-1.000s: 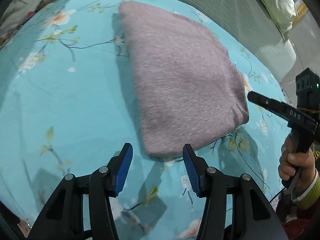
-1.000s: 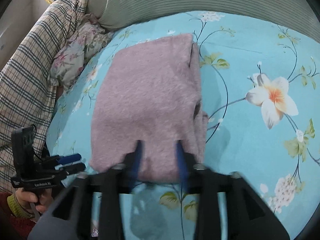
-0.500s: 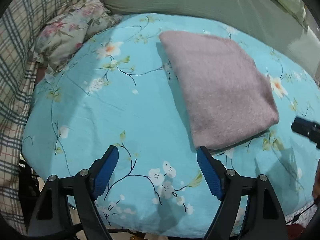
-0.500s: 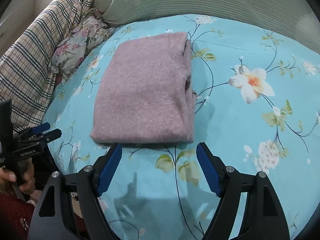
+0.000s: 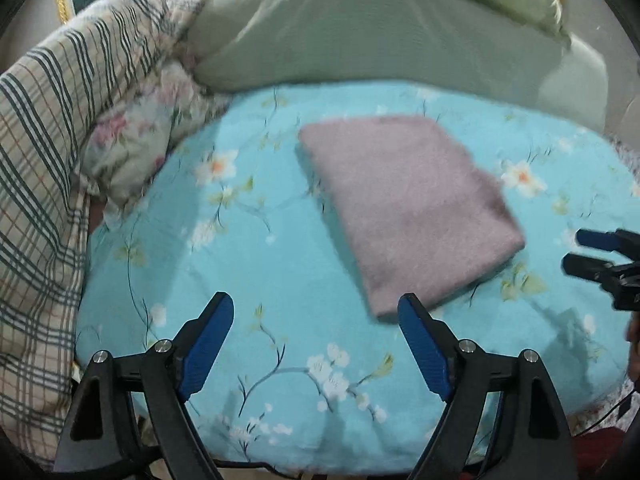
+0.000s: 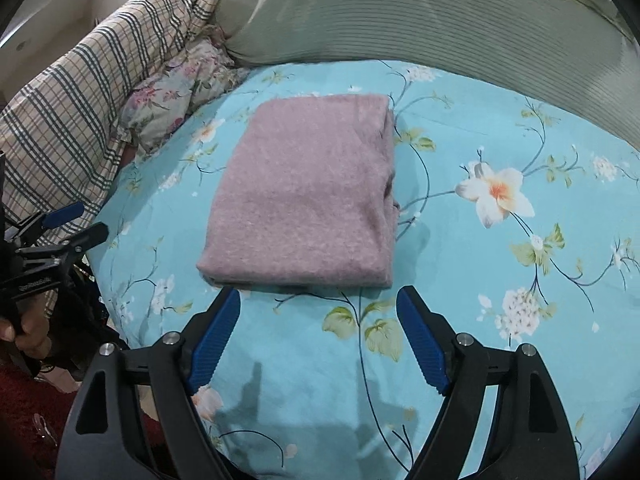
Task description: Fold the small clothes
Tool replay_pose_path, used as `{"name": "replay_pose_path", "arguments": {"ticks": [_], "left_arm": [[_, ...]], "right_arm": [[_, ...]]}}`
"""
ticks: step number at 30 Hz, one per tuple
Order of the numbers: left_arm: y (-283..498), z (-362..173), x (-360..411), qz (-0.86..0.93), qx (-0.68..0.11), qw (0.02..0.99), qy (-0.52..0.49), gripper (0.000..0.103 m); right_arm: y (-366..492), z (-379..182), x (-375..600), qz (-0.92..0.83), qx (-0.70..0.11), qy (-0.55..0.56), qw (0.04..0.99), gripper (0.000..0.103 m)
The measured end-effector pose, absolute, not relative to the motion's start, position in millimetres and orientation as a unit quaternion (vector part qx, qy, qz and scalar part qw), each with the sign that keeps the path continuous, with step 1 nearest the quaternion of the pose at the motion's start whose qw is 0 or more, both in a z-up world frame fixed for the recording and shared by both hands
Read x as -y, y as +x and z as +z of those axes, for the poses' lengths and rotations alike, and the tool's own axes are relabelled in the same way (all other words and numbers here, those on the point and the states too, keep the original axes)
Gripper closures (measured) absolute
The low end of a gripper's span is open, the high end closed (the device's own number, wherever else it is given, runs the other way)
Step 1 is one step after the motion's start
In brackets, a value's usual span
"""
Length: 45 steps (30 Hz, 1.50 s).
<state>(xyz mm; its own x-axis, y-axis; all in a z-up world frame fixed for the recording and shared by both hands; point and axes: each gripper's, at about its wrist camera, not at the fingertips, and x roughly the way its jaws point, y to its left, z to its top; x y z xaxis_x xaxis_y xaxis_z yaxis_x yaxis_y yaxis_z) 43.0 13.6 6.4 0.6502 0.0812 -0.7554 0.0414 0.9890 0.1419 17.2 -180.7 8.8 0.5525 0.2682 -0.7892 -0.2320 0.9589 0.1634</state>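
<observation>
Pulled back from the folded mauve garment (image 6: pixel 308 196) — both grippers.
Left gripper (image 5: pixel 316 332) and right gripper (image 6: pixel 319 326) spread wide, holding nothing — floral sheet (image 6: pixel 500 260) beneath.

Left wrist cam: rides left hand-held gripper (image 5: pixel 314 340), looks forward-down over teal floral bedsheet (image 5: pixel 248 264) toward pillows. Folded mauve fuzzy cloth (image 5: pixel 404 208) sits right of centre, fairly near.

Right wrist cam: on right hand-held gripper (image 6: pixel 318 334), same heading, closer, cloth (image 6: pixel 308 200) dead ahead.

Shared: cloth, sheet, striped grey-green pillow (image 6: pixel 420 20), plaid blanket (image 5: pixel 44 128). Each cam catches other gripper at frame edge.
</observation>
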Motion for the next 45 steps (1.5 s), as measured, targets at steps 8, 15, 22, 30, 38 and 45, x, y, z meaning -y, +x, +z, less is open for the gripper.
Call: {"name": "replay_pose_path", "arguments": {"ticks": [8,15,22,30,38,45], "left_arm": [[68.1,-25.2,-19.7,0.019,-0.471,0.878,0.082,0.018],[75.3,-38.6,-20.1,0.014,-0.488,0.87,0.075,0.018],[76.0,-20.2,-11.0,-0.001,-0.479,0.874,0.079,0.018],[83.9,-1.1,-3.2,-0.007,-0.476,0.877,0.069,0.018],[93.9,-5.3,5.4,-0.012,-0.481,0.874,0.069,0.018],[104.8,-15.1,5.7,-0.004,-0.49,0.869,0.064,0.018]], "right_arm": [[25.8,0.6,171.5,0.135,-0.459,0.012,0.878,0.022],[22.8,2.1,167.8,0.115,-0.47,-0.002,0.875,0.022],[30.0,20.6,173.3,0.112,-0.459,0.014,0.882,0.021],[43.6,34.2,163.2,0.136,-0.454,-0.006,0.881,0.02],[56.1,27.1,152.0,0.148,-0.463,-0.032,0.873,0.019],[69.4,18.7,150.3,0.15,-0.474,-0.031,0.867,0.019]]}}
